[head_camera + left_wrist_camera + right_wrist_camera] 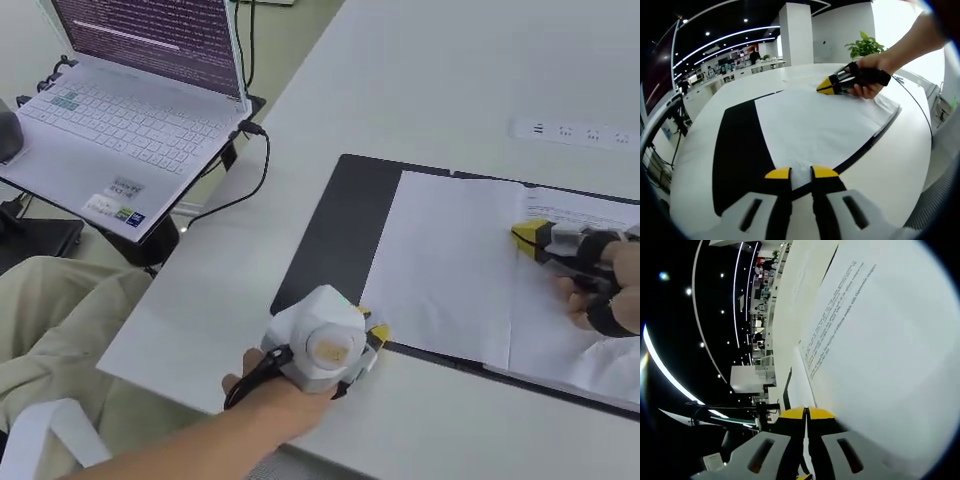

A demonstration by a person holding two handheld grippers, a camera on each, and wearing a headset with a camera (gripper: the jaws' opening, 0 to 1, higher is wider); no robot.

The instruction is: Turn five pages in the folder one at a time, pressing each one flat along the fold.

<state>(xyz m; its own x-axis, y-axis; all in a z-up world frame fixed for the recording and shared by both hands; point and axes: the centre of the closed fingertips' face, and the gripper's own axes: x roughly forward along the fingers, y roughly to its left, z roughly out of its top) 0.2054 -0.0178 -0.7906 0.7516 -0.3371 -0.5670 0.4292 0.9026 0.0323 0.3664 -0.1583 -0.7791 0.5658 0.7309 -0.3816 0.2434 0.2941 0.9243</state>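
Laptop (130, 110): open, far left, off the table's (450, 80) edge.
Cable (250, 170): black, runs from the laptop's side down past the table edge.
Folder (330, 230): lies open and flat on the table, black inside cover bare on its left part.
Left gripper (372, 335): at the folder's near edge. In its own view (801, 174) the yellow tips stand a narrow gap apart by the blank page's near corner, nothing between them.
Blank page (440, 260): white, lying flat over the cover up to the fold.
Right gripper (530, 235): jaws closed tight together (806, 412), tips down on the paper beside the fold, clamping nothing that shows.
Printed page (590, 210): right of the fold, lines of text under the right gripper.
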